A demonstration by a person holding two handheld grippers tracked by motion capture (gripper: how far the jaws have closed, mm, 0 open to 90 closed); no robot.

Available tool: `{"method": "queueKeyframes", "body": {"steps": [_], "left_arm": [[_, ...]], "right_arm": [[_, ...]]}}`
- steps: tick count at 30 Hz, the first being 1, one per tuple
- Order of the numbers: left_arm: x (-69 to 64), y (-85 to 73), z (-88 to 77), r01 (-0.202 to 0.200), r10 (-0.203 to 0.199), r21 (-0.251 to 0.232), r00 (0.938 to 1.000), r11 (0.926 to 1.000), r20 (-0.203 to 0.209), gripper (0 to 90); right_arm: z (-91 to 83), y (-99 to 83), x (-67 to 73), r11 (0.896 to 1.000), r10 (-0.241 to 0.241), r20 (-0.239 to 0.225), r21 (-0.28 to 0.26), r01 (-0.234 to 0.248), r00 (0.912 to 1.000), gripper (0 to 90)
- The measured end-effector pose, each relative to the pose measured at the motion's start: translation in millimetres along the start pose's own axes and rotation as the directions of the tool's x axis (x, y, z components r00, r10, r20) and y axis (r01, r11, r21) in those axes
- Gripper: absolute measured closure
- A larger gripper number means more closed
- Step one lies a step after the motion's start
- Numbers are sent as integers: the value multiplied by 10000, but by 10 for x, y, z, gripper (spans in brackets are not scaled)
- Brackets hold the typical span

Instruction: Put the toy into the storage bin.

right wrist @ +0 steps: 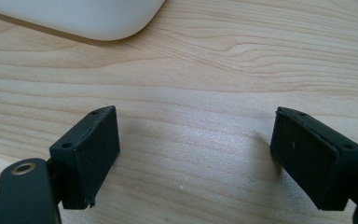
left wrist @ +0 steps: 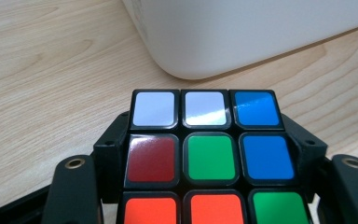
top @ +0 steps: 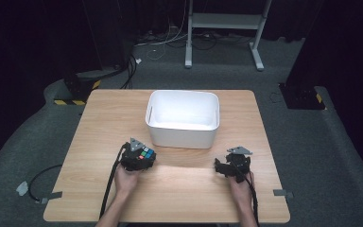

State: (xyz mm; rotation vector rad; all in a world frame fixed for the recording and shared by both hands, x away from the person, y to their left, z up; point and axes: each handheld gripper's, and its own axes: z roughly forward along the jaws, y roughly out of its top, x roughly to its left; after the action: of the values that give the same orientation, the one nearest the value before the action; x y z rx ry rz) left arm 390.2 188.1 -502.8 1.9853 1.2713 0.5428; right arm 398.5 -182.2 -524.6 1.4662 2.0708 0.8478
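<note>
The left gripper (top: 138, 158) holds a puzzle cube with coloured square stickers (left wrist: 209, 156) between its jaws, low over the light wooden table (top: 104, 123). The jaws press on the two side faces of the cube, and the face with white, blue, red, green and orange stickers looks up at the camera. The cube sits just in front of the near wall of the white rectangular plastic bin (top: 182, 118), close to its rounded corner; whether the cube touches the table I cannot tell. The right gripper (top: 233, 165) is over bare wood, its jaws wide apart with nothing between them.

The likely risk is that the smooth cube slips or turns in the grip, because only flat pads hold it. If it is lifted toward the bin, it could also hit the wall, which is very near
</note>
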Motion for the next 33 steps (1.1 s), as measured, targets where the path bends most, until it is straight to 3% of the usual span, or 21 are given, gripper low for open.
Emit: {"method": "queueKeyframes", "body": {"steps": [7,16,20,33], "left_arm": [[-33,78,-146,-23,24,-26,9998,10000,180,337],[-62,117,-181,-6,7,-22,9982,10000,598,336],[-77,148,-258,-197,207,-149,9973,9997,699,337],[-71,327,-444,-316,321,-75,9949,9995,952,336]], "right_arm": [[-4,-3,9,10000,-8,-17,6,8,10000,155],[-5,-5,13,10000,-52,-66,-1,52,10000,155],[-5,-5,13,10000,-51,-60,-4,51,10000,155],[-6,-5,14,10000,-47,-57,0,47,10000,155]]}}
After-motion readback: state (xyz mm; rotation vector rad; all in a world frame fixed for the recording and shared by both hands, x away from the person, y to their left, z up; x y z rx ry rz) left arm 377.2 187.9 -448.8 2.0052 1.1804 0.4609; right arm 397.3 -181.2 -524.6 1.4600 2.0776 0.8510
